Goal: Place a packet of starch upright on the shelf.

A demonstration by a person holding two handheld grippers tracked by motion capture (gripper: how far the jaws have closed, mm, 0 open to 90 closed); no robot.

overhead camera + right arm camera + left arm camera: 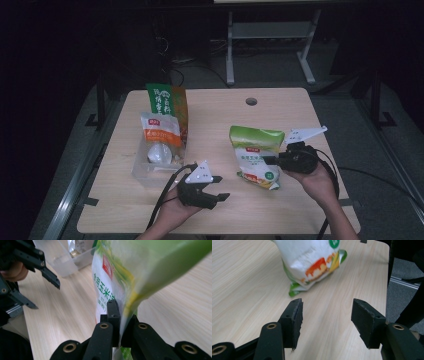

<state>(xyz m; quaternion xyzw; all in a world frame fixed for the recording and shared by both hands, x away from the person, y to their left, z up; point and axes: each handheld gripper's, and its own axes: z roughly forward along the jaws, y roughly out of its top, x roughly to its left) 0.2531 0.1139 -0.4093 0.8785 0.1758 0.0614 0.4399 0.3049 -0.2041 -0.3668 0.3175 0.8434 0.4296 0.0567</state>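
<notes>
Green-and-white glossy pouch (256,157) printed with Chinese characters, "玉米" legible in the right gripper view, plus a red logo square and an orange pudding picture near its bottom; remaining print too blurred to read. Pinched at its edge by the right gripper (121,322), jaws clamped together on the film. Just left of the pouch, left gripper (327,315) spread wide, empty, above the pale wood-grain table (280,210). Farther left of the pouch, clear plastic bin (145,172) with packets, their labels unreadable.
</notes>
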